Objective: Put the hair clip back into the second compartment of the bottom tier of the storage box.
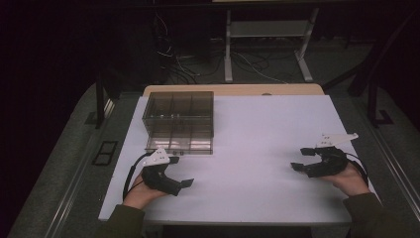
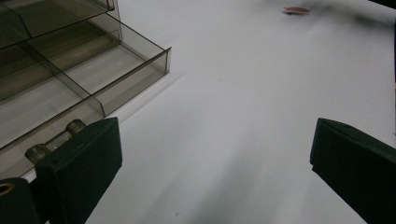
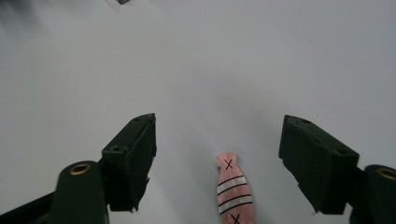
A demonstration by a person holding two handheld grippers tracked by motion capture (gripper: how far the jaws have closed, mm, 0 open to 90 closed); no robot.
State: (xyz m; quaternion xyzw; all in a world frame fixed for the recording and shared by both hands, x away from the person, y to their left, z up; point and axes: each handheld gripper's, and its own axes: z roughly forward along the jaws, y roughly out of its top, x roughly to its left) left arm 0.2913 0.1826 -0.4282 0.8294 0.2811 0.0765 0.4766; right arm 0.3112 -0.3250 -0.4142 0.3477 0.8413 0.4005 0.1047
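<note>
Both grippers rest on the table (image 1: 257,129), jaws wide, holding nothing. A pink clip (image 3: 234,191) lies between the right gripper's (image 1: 306,159) jaws. The left gripper (image 1: 182,177) sits at 6 o'clock of the organizer (image 1: 179,121).

A white rectangular table top (image 1: 257,144) is carrying everything, a tan wooden edge showing along its far side. A smoky transparent plastic organiser box (image 1: 179,121) with divided compartments is sitting on its far left part. A small pink flat piece (image 3: 234,189), striped white and marked with black crosses, is lying on the bare surface near the right side.
</note>
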